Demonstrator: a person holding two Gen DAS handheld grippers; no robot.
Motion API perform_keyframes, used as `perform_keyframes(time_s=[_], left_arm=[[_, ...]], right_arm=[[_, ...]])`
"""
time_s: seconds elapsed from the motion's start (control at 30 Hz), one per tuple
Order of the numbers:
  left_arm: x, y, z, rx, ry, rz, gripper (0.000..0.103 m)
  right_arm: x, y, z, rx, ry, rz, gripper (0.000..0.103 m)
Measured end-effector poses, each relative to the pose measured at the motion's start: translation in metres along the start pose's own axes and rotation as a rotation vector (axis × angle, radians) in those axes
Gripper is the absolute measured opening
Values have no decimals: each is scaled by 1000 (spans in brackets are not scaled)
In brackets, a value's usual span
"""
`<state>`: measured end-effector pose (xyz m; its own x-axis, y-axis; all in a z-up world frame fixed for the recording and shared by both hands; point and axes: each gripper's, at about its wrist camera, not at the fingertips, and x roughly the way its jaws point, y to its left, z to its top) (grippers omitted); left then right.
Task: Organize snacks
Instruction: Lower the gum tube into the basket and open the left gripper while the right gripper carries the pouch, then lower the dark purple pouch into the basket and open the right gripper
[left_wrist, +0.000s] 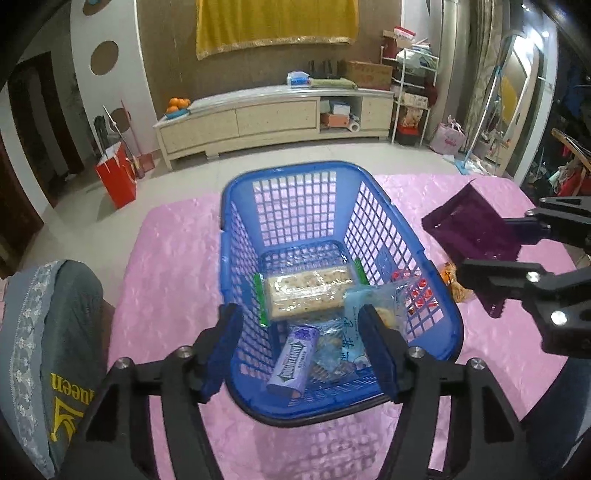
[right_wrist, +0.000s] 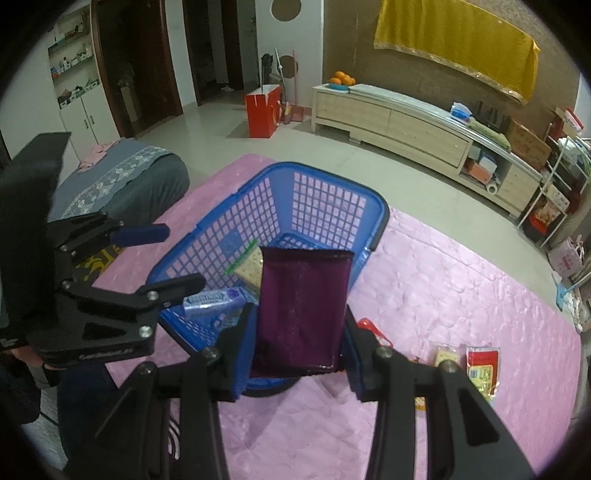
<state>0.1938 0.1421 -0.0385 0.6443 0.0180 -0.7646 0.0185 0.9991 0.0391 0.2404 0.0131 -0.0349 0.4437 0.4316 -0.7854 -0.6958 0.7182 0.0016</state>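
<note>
Nearest the right wrist camera, the right gripper (right_wrist: 300, 339) pinches a dark purple packet (right_wrist: 303, 306) between its blue pads, holding it upright in the air over the near right edge of the blue basket (right_wrist: 207, 236). From the left wrist camera the same packet (left_wrist: 476, 229) hangs to the right of the basket (left_wrist: 236, 192), well apart from the left gripper (left_wrist: 301, 350), whose fingers are spread wide and hold nothing, poised over the basket's near rim. Beneath everything lies the pink tablecloth (left_wrist: 166, 258). Inside the basket lie a clear-wrapped cracker pack (left_wrist: 306, 291), a pale blue bag (left_wrist: 369, 306) and a purple gum pack (left_wrist: 293, 358). More snack packets (right_wrist: 480, 369) lie on the cloth to the right, outside the basket.
</note>
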Motion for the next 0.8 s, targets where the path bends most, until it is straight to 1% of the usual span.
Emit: perform_keyframes(time_s=[0.03,0.07,0.1,0.33,0.53,0.7,0.8], left_arm=[[-5,3,0,-2,-6,5,64],[-6,5,1,-4,-9,9,68],[-9,7,1,-7,-14,14,70],[-16,35,4,-49,-15,51,70],[2,54,9,-78,18,62,71],[10,65,17,-124,9,55,71],[16,72,21,-161,8,39,71]], right_arm=[[1,1,2,-1,-2,5,47],[2,3,5,-4,-3,12,47],[5,4,7,-8,-4,17,47],[31,15,26,-34,18,52,47],[56,16,39,-41,46,42,47],[75,12,46,-46,73,18,47],[88,7,50,-39,98,3,47]])
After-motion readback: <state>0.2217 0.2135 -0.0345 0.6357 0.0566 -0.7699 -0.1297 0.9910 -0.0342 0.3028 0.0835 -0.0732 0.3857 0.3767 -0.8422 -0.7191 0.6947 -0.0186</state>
